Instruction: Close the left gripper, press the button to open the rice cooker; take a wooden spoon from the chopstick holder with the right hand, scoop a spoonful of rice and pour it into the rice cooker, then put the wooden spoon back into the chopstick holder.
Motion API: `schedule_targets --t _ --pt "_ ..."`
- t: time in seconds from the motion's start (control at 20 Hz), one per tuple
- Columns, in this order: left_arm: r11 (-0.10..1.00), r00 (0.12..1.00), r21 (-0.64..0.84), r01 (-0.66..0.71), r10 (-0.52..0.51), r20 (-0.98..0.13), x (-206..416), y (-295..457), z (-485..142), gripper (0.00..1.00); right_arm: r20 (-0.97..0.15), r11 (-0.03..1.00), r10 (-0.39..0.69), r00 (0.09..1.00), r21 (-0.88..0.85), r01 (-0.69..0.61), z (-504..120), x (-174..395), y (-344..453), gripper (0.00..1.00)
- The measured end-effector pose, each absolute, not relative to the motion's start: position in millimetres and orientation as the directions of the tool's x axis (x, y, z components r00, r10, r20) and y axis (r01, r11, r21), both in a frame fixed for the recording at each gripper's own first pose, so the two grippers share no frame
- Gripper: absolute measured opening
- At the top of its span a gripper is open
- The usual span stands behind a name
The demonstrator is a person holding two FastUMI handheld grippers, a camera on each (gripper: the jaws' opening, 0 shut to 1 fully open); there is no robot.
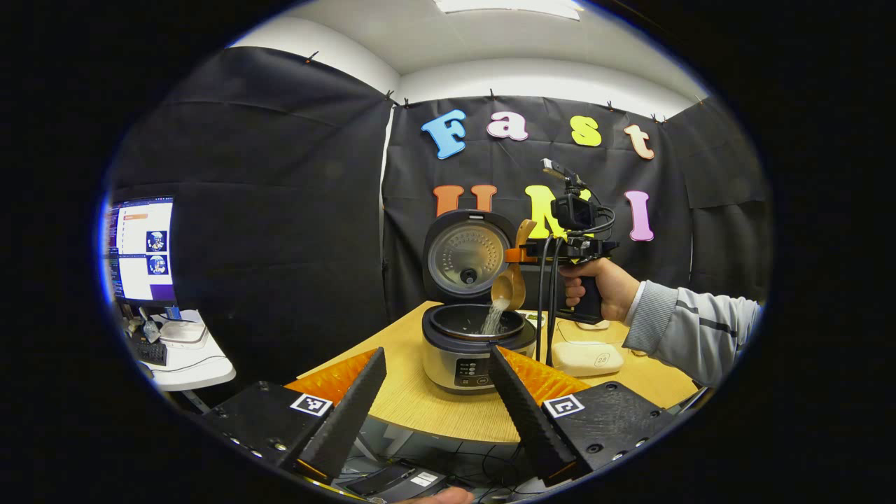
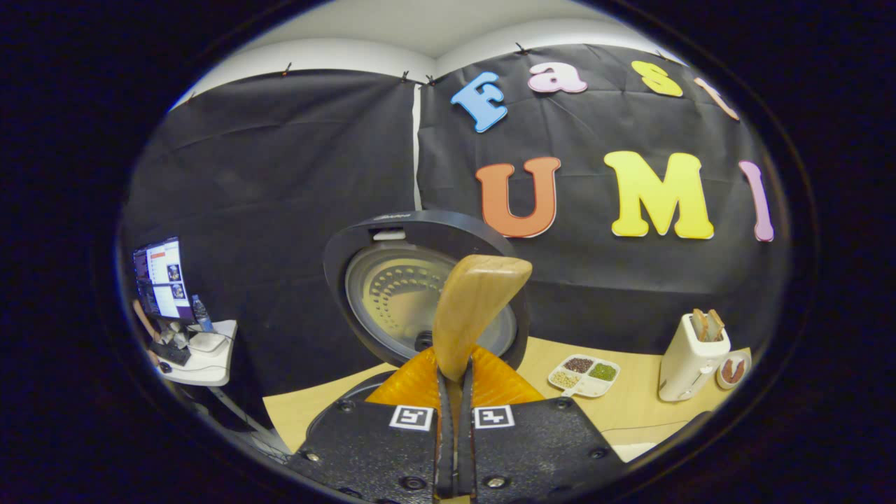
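Observation:
The rice cooker [image 1: 470, 350] stands on the wooden table [image 1: 413, 402] with its lid [image 1: 465, 255] swung up. Above the pot, the wooden spoon [image 1: 509, 283] is tipped down and white rice [image 1: 495, 316] streams from it into the pot. My right gripper [image 1: 523, 253], held by a hand [image 1: 605, 287] in a grey sleeve, is shut on the spoon's handle. In the right gripper view, the right gripper [image 2: 455, 381] clamps the spoon handle [image 2: 476, 301] in front of the open lid [image 2: 399, 294]. My left gripper [image 1: 437, 353] is open, held back from the cooker at the table's near edge.
A cream box [image 1: 586, 358] lies right of the cooker. A sectioned tray of grains [image 2: 584, 374], a toaster [image 2: 691, 357] with bread and a small dish [image 2: 733, 369] stand at the far right. A monitor [image 1: 140, 248] sits on a white side table [image 1: 192, 364] to the left.

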State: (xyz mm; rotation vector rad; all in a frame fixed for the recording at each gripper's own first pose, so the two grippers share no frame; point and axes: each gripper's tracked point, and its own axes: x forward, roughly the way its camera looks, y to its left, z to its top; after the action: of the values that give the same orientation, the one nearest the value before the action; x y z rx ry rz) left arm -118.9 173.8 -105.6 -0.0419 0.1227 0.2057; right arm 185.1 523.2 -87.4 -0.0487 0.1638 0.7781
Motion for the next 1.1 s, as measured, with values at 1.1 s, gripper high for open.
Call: schedule_targets --t 1.1 --pt "0.989 0.982 -0.01 -0.144 0.142 -0.123 -109 130 -91 0.94 -0.087 0.754 0.631 0.771 -0.167 -0.636 -47 196 432 0.08"
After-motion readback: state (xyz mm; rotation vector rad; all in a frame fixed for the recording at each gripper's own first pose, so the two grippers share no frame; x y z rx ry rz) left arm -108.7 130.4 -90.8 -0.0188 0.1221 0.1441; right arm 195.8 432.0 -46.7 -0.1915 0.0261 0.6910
